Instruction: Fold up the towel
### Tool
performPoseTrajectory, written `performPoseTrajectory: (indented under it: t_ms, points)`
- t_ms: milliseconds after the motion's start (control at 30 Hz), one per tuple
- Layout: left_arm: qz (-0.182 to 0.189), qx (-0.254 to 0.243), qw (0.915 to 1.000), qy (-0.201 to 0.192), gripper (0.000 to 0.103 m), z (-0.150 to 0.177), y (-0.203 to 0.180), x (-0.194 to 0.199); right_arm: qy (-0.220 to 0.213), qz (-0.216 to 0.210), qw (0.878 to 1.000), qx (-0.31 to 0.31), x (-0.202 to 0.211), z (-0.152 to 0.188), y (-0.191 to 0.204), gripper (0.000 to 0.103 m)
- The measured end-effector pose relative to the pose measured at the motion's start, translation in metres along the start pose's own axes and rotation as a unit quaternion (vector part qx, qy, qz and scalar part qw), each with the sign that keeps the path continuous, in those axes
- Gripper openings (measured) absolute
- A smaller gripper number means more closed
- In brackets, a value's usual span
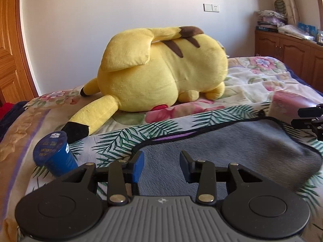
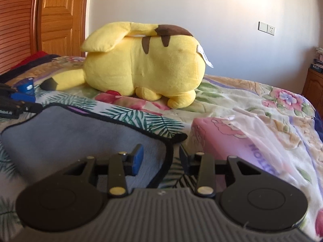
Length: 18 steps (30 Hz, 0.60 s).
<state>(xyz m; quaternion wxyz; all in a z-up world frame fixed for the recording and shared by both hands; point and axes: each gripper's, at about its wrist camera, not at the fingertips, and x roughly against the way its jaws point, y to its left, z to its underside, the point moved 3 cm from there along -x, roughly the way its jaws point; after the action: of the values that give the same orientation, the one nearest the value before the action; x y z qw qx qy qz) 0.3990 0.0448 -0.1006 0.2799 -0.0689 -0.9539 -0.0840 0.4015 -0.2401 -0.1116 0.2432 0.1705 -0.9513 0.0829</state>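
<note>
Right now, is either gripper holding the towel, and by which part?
Nothing is held. The left gripper is open over the grey towel; the right gripper is open, straddling its black-trimmed edge.

Big yellow plush toy [image 1: 161,68] lies across the far side of the floral-covered bed [image 1: 262,80], blocking reach beyond the grey black-edged towel [image 1: 232,147]. Blue tapered plastic cup [image 1: 54,155] lies tipped just left of the left hand-held gripper [image 1: 161,165], tight on that side. Pink flat package under clear plastic [image 2: 238,139] sits just right of the towel's edge (near the right hand-held gripper [image 2: 160,161]). Towel top is open between both grippers; each has its jaws apart.
</note>
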Motion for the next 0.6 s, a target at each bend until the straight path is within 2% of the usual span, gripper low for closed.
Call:
performPoseTrajectory:
  t_ms: [100,333,467,600]
  points:
    - [0.003,-0.001,1.0,0.001,0.021,-0.001,-0.005,0.02,0.001,-0.004,1.0,-0.002,0.021,-0.003,0.002,0.04]
    - [0.004,-0.006,1.0,0.003,0.031,-0.003,-0.012,0.064,-0.005,-0.008,1.0,-0.008,0.064,-0.015,0.007,0.04]
    - [0.006,0.01,0.9999,-0.002,0.041,-0.003,-0.014,0.091,-0.008,-0.009,1.0,-0.015,0.086,-0.022,0.01,0.04]
    - [0.012,0.013,0.9998,-0.005,0.043,-0.001,-0.021,0.114,-0.011,-0.007,1.0,-0.018,0.109,-0.026,0.014,0.04]
